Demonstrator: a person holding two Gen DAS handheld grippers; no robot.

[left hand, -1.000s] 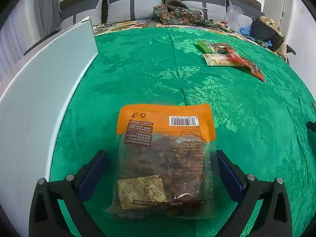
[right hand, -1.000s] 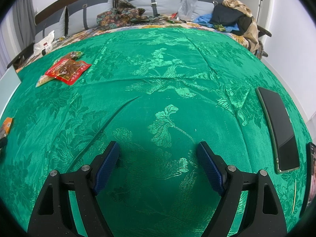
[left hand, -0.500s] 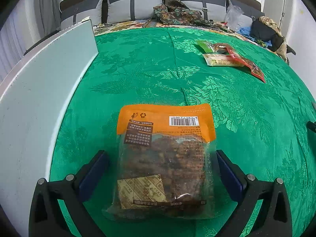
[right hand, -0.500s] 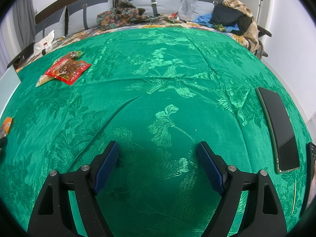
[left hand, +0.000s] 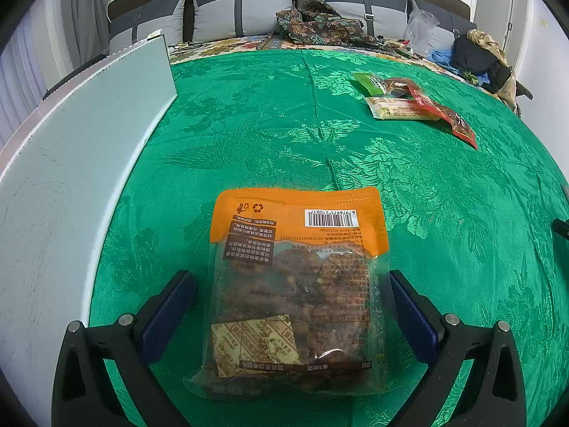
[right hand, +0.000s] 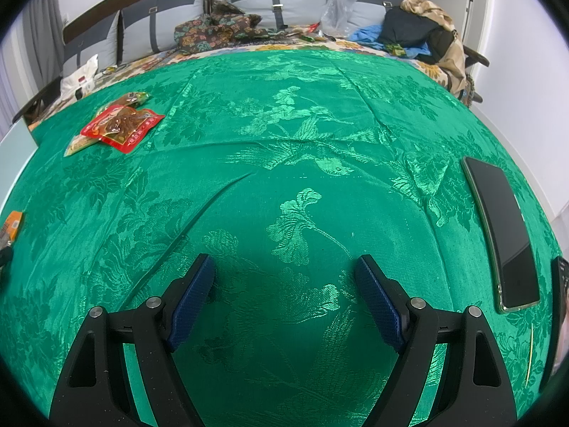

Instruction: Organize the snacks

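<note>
An orange-topped clear snack bag (left hand: pixel 297 284) with brown pieces lies flat on the green cloth (left hand: pixel 284 135). My left gripper (left hand: pixel 290 293) is open, one finger on each side of the bag with a small gap to each. Far right in the left wrist view lies a small pile of snacks: a green packet (left hand: pixel 370 83), a pale yellow packet (left hand: pixel 398 110) and a red packet (left hand: pixel 444 114). In the right wrist view the red packet (right hand: pixel 122 126) lies on top of that pile at far left. My right gripper (right hand: pixel 284 277) is open over bare cloth, holding nothing.
A pale board (left hand: pixel 71 163) stands along the left edge of the cloth. A dark phone (right hand: pixel 501 231) lies on the right side. Pillows (left hand: pixel 238 7), patterned fabric (left hand: pixel 320 26) and clothes (right hand: pixel 419 28) sit at the back. A corner of the orange bag (right hand: pixel 12 224) shows at far left.
</note>
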